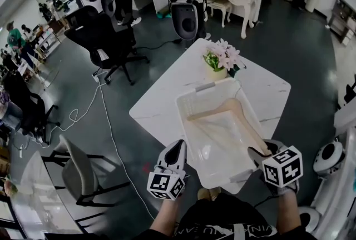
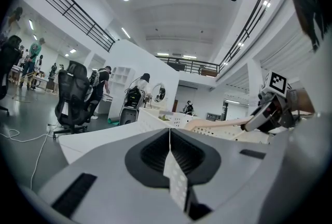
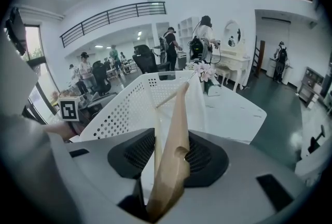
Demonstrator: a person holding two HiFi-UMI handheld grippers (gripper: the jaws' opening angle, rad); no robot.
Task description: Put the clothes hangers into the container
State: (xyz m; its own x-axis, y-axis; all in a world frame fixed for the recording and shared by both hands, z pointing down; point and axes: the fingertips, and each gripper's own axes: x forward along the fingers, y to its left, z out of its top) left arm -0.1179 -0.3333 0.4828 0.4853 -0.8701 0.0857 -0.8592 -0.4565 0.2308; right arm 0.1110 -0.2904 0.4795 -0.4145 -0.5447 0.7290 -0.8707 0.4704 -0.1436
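A wooden clothes hanger [image 1: 228, 106] lies inside the white perforated container [image 1: 186, 122] on the white table [image 1: 158, 103]. My right gripper [image 1: 257, 153] is at the container's near right corner, at the hanger's near end. In the right gripper view the hanger [image 3: 176, 135] runs between the jaws of the right gripper [image 3: 174, 140], with a gap beside it, so the jaws stand open around it. My left gripper [image 1: 179, 147] hovers at the container's near left side. Its jaws [image 2: 169, 137] are shut and empty. From there the hanger [image 2: 223, 124] shows over the container's rim [image 2: 176, 120].
A pot of pink flowers [image 1: 221, 61] stands on the table just beyond the container. A black office chair [image 1: 105, 39] and a grey chair [image 1: 83, 169] stand on the floor to the left, with a white cable [image 1: 105, 122] between them. People stand in the background.
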